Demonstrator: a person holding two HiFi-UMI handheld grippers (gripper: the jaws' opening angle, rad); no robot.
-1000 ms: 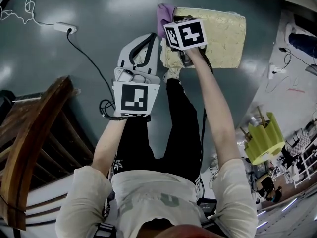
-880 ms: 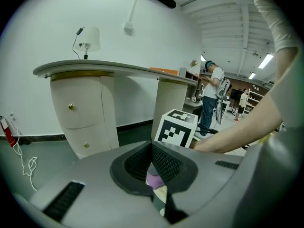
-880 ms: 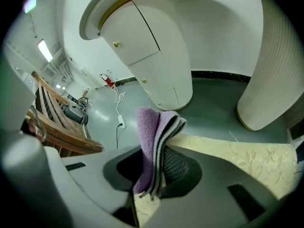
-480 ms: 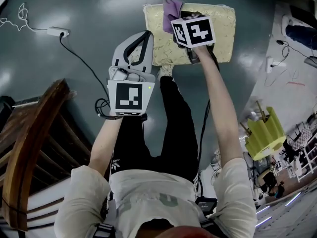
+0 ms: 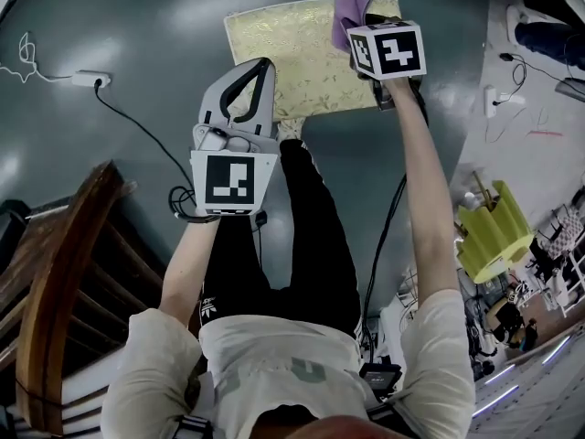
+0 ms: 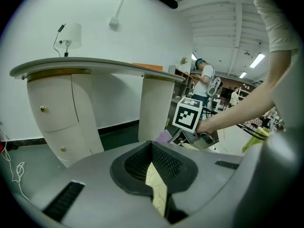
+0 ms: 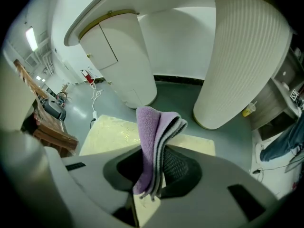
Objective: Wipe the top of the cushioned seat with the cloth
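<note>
The cushioned seat (image 5: 292, 58) is a pale yellow patterned pad low on the dark floor, at the top of the head view. My right gripper (image 5: 366, 16) is shut on a folded purple cloth (image 5: 350, 7) that hangs over the seat's far right part. In the right gripper view the cloth (image 7: 156, 127) droops from between the jaws (image 7: 152, 175) above the seat (image 7: 114, 132). My left gripper (image 5: 263, 64) hovers over the seat's near edge, shut and holding nothing. Past its jaws (image 6: 156, 175) only a sliver of seat (image 6: 159, 194) shows.
A dark wooden chair (image 5: 55, 273) stands at the left. A power strip (image 5: 89, 79) and its cable lie on the floor. White rounded pedestals (image 7: 237, 56) rise beyond the seat. A yellow-green stool (image 5: 489, 240) is at the right. The person's legs (image 5: 311, 236) are below the seat.
My right gripper has carried the cloth from the seat's left edge across to its right part. The left gripper has stayed by the near edge, still shut.
</note>
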